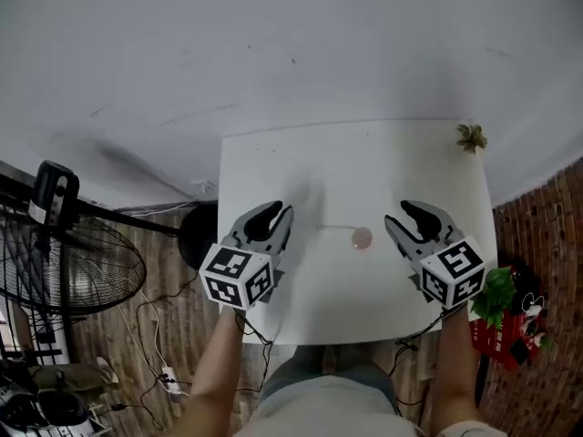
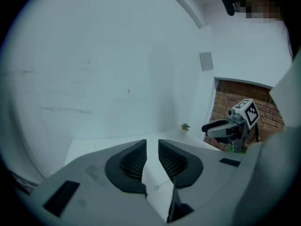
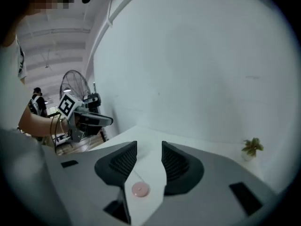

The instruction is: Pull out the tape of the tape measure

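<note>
A small round pink tape measure [image 1: 362,238] lies on the white table [image 1: 364,162], between my two grippers. A thin line of tape [image 1: 332,227] runs from it toward the left. My left gripper [image 1: 278,211] hovers at the tape's left end, its jaws a narrow gap apart and empty; the tape's small end ring [image 2: 156,188] shows on the table under that gap. My right gripper [image 1: 407,209] stands just right of the case, open and empty. In the right gripper view the pink case [image 3: 140,189] lies on the table below the gap.
A tiny potted plant [image 1: 471,137] sits on the table's far right corner. A standing fan [image 1: 64,262] and cables are on the wood floor at left. A green plant and red objects [image 1: 510,317] sit by the brick wall at right.
</note>
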Action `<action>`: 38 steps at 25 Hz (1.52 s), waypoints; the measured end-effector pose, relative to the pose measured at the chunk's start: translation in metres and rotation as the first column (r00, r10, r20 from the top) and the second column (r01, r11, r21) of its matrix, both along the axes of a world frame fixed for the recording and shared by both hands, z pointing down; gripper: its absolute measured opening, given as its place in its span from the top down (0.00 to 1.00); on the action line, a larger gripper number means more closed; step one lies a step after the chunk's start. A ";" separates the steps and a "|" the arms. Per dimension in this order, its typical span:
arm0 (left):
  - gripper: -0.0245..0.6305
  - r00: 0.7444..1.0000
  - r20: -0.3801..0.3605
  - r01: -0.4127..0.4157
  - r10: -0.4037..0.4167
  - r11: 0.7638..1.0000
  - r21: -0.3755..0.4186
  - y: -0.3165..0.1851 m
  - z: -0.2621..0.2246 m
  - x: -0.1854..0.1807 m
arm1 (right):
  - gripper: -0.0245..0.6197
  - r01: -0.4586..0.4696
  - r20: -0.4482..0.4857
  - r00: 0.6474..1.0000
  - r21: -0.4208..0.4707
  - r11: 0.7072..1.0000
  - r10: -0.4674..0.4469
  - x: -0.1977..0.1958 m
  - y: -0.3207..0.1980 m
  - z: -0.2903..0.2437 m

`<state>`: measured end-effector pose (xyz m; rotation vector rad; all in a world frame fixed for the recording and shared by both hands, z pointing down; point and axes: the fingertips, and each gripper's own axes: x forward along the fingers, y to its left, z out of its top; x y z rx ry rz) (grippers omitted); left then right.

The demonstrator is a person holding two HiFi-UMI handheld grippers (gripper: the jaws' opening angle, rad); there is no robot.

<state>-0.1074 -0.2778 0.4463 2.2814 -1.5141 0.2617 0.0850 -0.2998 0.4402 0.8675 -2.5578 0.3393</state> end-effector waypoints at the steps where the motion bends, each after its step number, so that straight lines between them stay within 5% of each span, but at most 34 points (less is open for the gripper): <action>1: 0.86 0.999 -0.011 0.047 -0.046 0.998 0.042 0.001 -0.017 -0.004 | 0.71 -0.046 0.021 0.999 0.035 0.998 0.045 0.004 0.000 -0.016; 7: 0.86 0.965 -0.063 0.263 -0.256 0.933 0.246 0.020 -0.112 -0.020 | 0.86 -0.313 0.213 0.937 0.159 0.936 0.277 0.035 0.016 -0.103; 10: 0.88 0.953 -0.110 0.303 -0.283 0.898 0.318 0.038 -0.149 -0.021 | 0.96 -0.422 0.298 0.883 0.162 0.892 0.364 0.057 0.027 -0.131; 17: 0.95 0.924 -0.097 0.375 -0.370 0.827 0.419 0.066 -0.190 -0.033 | 0.96 -0.568 0.356 0.809 0.268 0.778 0.468 0.096 0.047 -0.173; 21: 0.95 0.914 -0.069 0.391 -0.399 0.825 0.407 0.063 -0.179 -0.039 | 0.96 -0.599 0.351 0.791 0.283 0.749 0.500 0.101 0.045 -0.167; 38: 0.95 0.913 -0.045 0.390 -0.405 0.838 0.382 0.051 -0.163 -0.051 | 0.96 -0.611 0.320 0.788 0.313 0.727 0.525 0.098 0.034 -0.169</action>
